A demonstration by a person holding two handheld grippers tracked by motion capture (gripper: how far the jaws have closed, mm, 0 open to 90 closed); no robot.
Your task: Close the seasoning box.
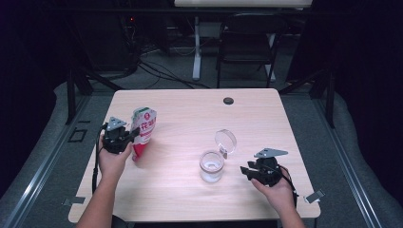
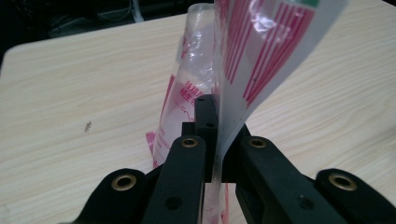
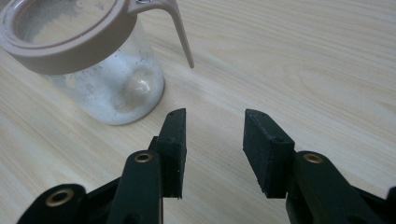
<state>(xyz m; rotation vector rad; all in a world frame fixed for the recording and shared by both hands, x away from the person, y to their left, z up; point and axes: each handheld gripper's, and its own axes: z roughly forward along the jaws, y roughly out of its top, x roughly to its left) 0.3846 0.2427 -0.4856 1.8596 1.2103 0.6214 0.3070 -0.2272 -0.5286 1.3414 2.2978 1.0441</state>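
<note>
Pouch stands upright at the bench's left side, red stripes and Chinese characters I can't read, pinched tight in my left claw. My right claw sits half open, empty, beside the open-lidded jar.

I see the pouch at the table's left, the jar right of centre (lid behind it).
</note>
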